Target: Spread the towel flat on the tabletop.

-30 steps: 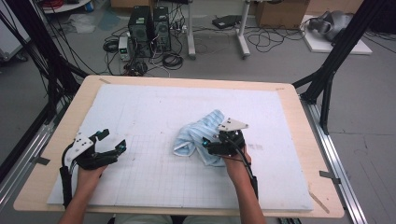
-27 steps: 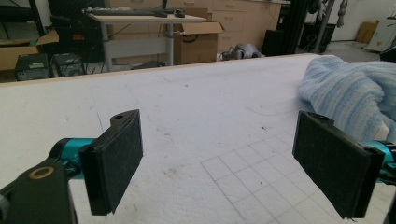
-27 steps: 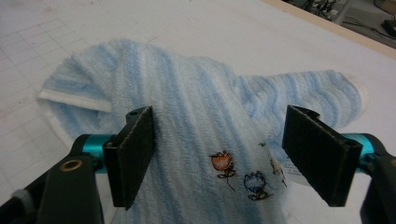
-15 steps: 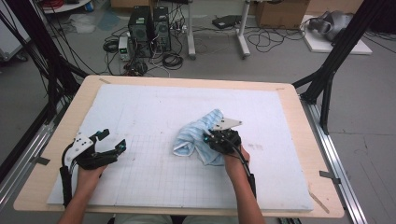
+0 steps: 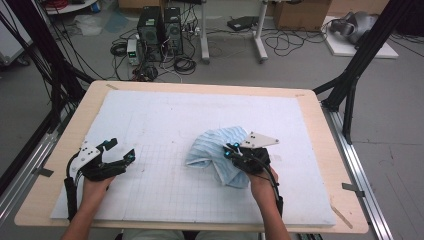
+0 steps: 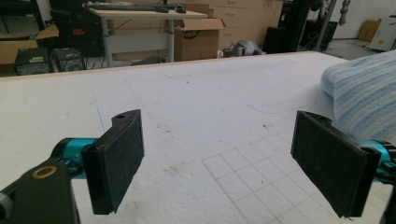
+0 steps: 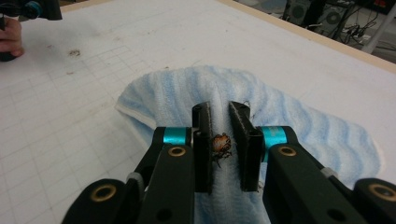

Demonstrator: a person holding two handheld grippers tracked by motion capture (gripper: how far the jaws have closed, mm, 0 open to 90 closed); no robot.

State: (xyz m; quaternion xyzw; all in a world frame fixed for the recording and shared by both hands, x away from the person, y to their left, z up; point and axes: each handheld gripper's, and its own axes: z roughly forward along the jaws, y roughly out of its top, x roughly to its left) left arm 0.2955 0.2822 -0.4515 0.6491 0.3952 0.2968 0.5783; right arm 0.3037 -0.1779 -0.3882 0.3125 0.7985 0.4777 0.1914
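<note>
Blue-and-white striped towel (image 5: 220, 152) bunched on white gridded mat (image 5: 165, 200), right of centre, folded over itself w/ rounded hump facing away from person. Right gripper (image 5: 231, 150) set into near-right part of the bunch, jaws just closing, now nearly together w/ a fold of towel (image 7: 261, 116) pinched between the pads (image 7: 204, 140); terry cloth fills the narrow gap. Small orange-brown speck (image 7: 221, 143) visible betw. the pads, too small to identify. Grey three-cornered plate (image 5: 259, 140) on top of that gripper, hand (image 5: 261, 182) behind it, cable trailing back along forearm.

Left gripper (image 5: 121, 151) well apart from towel, at left part of mat, just above surface, jaws spread wide, nothing betw. them. In left gripper view both pads (image 6: 119, 156) stand far apart over bare mat (image 6: 196, 107), towel (image 6: 369, 98) off at right edge, not touching. In right gripper view left hand (image 7: 10, 39) seen at far upper-left corner.

Mat lying on light wooden table (image 5: 330, 165); some dark smudges on mat (image 7: 74, 52) near grid lines. Beyond table: computer towers (image 5: 160, 25) and cables on floor.
</note>
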